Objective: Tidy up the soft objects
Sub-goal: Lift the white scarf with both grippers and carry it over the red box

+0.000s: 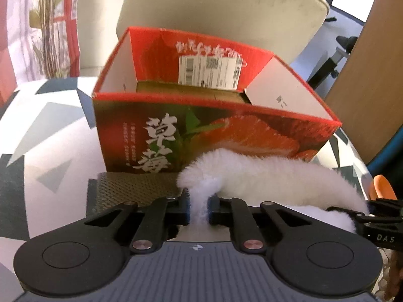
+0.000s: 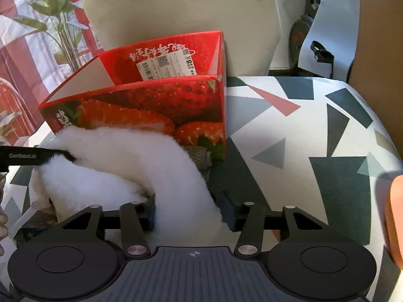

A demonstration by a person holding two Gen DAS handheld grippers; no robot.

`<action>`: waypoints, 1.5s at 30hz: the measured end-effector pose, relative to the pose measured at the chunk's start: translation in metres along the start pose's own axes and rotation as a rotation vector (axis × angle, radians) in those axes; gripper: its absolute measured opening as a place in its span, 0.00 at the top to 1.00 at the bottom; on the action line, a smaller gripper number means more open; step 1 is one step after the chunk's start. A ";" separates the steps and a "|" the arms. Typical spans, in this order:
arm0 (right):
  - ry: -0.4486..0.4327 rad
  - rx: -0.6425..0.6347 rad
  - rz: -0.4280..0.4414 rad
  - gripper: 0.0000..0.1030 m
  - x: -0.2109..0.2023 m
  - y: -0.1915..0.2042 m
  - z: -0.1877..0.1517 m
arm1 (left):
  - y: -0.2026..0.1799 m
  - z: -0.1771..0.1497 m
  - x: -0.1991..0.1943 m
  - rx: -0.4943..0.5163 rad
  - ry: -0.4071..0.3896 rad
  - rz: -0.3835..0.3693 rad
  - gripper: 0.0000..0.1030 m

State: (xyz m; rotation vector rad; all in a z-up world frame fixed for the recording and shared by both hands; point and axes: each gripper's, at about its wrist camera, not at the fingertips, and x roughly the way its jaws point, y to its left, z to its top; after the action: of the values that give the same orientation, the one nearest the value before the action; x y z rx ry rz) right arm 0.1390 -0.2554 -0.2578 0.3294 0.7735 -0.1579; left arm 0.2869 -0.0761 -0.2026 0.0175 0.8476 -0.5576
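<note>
My two grippers hold one white furry strip in front of the open strawberry box.

My left gripper (image 1: 199,210) pinches tight on the white furry strip (image 1: 264,178); my right gripper (image 2: 191,214) clasps its other end more widely. It stretches sideways between them, against the strawberry box (image 1: 201,130).

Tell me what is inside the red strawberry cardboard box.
Inside the red strawberry cardboard box, a white label on the far wall and brown cardboard at the bottom are visible; the near wall hides the rest.
</note>
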 end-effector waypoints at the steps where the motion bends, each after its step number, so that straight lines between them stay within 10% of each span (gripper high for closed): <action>1: 0.002 0.001 0.005 0.64 0.000 -0.001 0.000 | 0.000 -0.001 -0.004 -0.002 -0.012 0.000 0.89; 12: -0.027 0.010 0.047 0.83 -0.016 0.000 0.006 | -0.005 0.003 -0.039 -0.021 -0.149 -0.001 0.90; 33: -0.190 -0.056 0.101 0.85 -0.046 0.020 0.040 | 0.003 0.013 -0.078 -0.035 -0.287 0.032 0.90; 45: -0.280 -0.118 0.127 0.86 -0.055 0.029 0.099 | 0.006 0.071 -0.093 -0.003 -0.355 0.007 0.90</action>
State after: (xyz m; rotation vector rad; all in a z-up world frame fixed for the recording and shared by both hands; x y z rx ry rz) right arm 0.1727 -0.2615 -0.1464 0.2370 0.4810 -0.0365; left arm 0.2911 -0.0442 -0.0895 -0.0797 0.5021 -0.5335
